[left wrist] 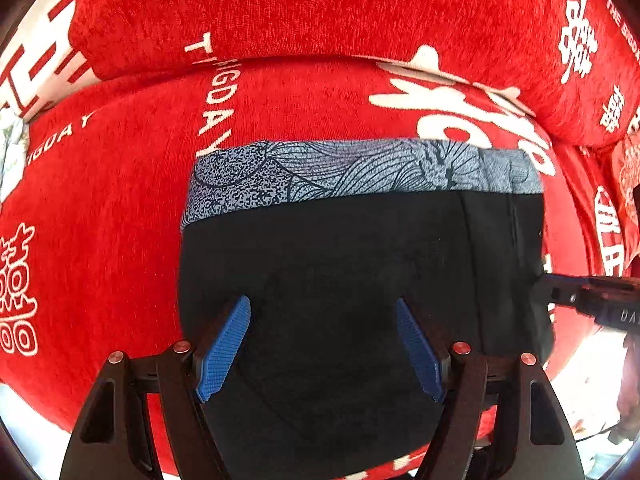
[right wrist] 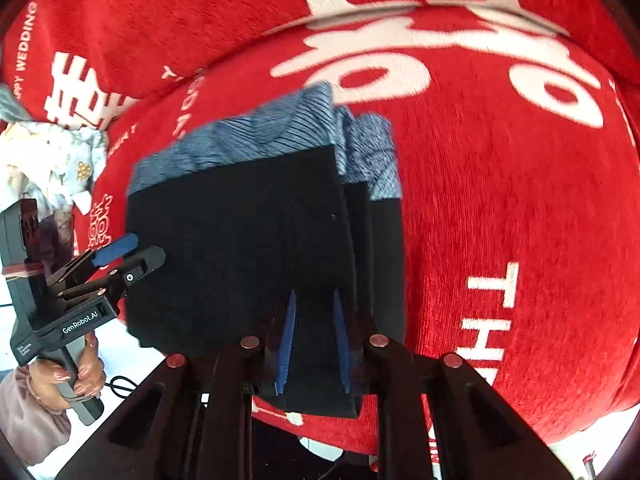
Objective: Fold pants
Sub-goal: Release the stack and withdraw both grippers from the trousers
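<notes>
**Squaring off the folded pants on the red sofa**

A red sofa cover (left wrist: pixel 320 92) printed with white characters and lettering fills both views, its seat cushion carrying the work. A crumpled pale cloth (right wrist: pixel 52 156) lies off to the far left. The pants (left wrist: pixel 340 280), black with a grey patterned band along the far edge, sit on the seat as a compact folded rectangle, several layers showing stacked at the right edge in the right wrist view.

The left tool (left wrist: pixel 324 344) hangs over the near part of the bundle with its blue pads spread wide and nothing between them. The right tool (right wrist: pixel 314 340) has its pads drawn close together; black fabric fills the narrow gap, so it appears to pinch the near right edge, though contact is hard to confirm.

The fold looks nearly finished. To do it well, the layers at the right edge should be lined up flush before release, the band kept straight, and the left tool pressed flat on the stack to stop it springing open or sliding on the plush cover.
</notes>
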The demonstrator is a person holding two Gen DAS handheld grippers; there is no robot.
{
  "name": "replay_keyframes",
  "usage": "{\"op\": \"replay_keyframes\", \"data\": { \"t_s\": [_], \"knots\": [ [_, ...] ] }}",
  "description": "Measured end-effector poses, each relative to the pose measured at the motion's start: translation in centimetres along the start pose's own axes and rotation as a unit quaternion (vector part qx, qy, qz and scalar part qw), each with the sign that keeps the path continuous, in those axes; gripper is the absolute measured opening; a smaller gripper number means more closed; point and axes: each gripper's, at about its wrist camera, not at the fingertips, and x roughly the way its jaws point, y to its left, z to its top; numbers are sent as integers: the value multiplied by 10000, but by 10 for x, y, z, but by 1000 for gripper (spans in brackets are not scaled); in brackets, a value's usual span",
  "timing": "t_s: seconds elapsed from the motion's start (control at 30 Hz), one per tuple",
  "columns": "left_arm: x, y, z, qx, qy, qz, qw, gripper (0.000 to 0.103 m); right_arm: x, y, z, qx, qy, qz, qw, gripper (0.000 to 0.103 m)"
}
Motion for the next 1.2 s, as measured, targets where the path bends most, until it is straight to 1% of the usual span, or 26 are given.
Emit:
{"op": "replay_keyframes", "data": {
  "t_s": [0.03,0.1,0.13,0.17,0.2,0.3,0.37,0.4,0.43,0.47,0.53,0.67,0.77,0.8,0.83,0.87,0.9,0.97,1.07,1.2],
  "knots": [
    [-1,-3,0,70,16,51,10000,76,0,-3,0,50,-34,19,10000,16],
    [-4,-8,-1,176,54,158,9997,76,-4,-9,0,202,-54,69,9998,16],
    [-7,-8,-1,178,81,205,9996,76,-6,-11,0,241,-59,13,9997,18],
    [-9,-9,-2,150,139,261,9994,76,-9,-12,-1,260,-47,-133,9996,20],
    [-11,-9,-3,119,164,274,9994,76,-12,-16,-1,303,-23,-217,9993,20],
    [-20,-10,-6,33,256,408,9988,76,-23,-26,-7,538,21,-206,9983,20],
    [-27,-13,-9,29,305,531,9981,76,-32,-31,-11,678,25,-234,9974,22],
    [-29,-15,-11,23,329,554,9979,76,-35,-31,-14,715,33,-248,9971,26],
    [-32,-16,-12,21,362,581,9977,76,-37,-31,-16,747,40,-271,9968,33],
    [-34,-18,-14,21,415,618,9972,76,-40,-30,-19,769,46,-290,9966,37],
    [-38,-22,-17,16,501,677,9964,76,-44,-25,-24,779,67,-316,9964,52],
    [-47,-30,-22,-10,694,783,9945,76,-53,-10,-34,746,114,-309,9967,58],
    [-57,-35,-24,17,667,815,9944,76,-59,2,-38,711,119,-302,9969,65],
    [-59,-36,-24,27,667,826,9943,79,-63,8,-39,671,107,-304,9972,68],
    [-62,-37,-24,30,665,840,9942,84,-66,12,-40,630,93,-308,9975,72],
    [-65,-37,-24,26,661,856,9941,94,-69,17,-40,584,83,-314,9978,73],
    [-70,-38,-24,28,637,881,9941,96,-72,22,-41,525,78,-304,9981,75],
    [-76,-39,-23,58,616,903,9940,96,-75,31,-40,448,58,-318,9985,79],
    [-82,-41,-21,101,682,896,9936,96,-81,41,-40,394,37,-359,9986,79],
    [-94,-43,-17,183,611,861,9942,96,-88,52,-40,320,-1,-425,9986,82]
  ]
}}
